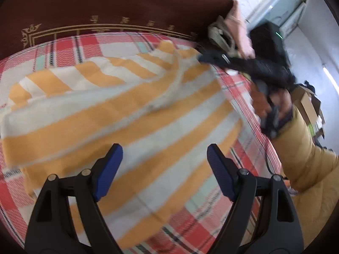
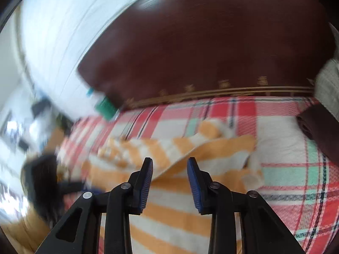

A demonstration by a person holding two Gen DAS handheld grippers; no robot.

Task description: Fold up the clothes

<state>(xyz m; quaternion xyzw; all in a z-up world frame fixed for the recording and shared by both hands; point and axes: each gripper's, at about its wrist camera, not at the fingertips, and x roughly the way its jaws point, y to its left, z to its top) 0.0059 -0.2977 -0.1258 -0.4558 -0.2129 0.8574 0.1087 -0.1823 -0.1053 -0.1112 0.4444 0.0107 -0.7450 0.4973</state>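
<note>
An orange-and-white striped garment (image 1: 118,110) lies spread, partly folded over itself, on a bed covered by a red, white and green plaid sheet (image 1: 214,209), with a dark wooden headboard (image 1: 118,2) behind it. The left tongs (image 1: 164,160) hover above the near part of the cloth with their jaws spread wide and nothing between the blue pads. The right tongs (image 2: 170,174) stand partly open over the raised fold of the same garment (image 2: 182,213), gripping nothing; in the left wrist view they appear as a dark, blurred shape at the cloth's far right corner, carried by a hand in a tan padded sleeve (image 1: 307,165). Both views are smeared, so exactly where edges and corners lie is hard to tell. The step in hand looks like choosing fresh grip points for the next fold. To do it well, each pair of tongs should come down on a clear corner or hem rather than the middle of the fabric, and pinch only the layers meant to travel, since the doubled ridge across the middle could be caught by mistake. Lifting both sides together and evenly would keep the stripes aligned and stop the soft cloth from bunching; the plaid sheet beneath must stay out of the pinch.
</note>
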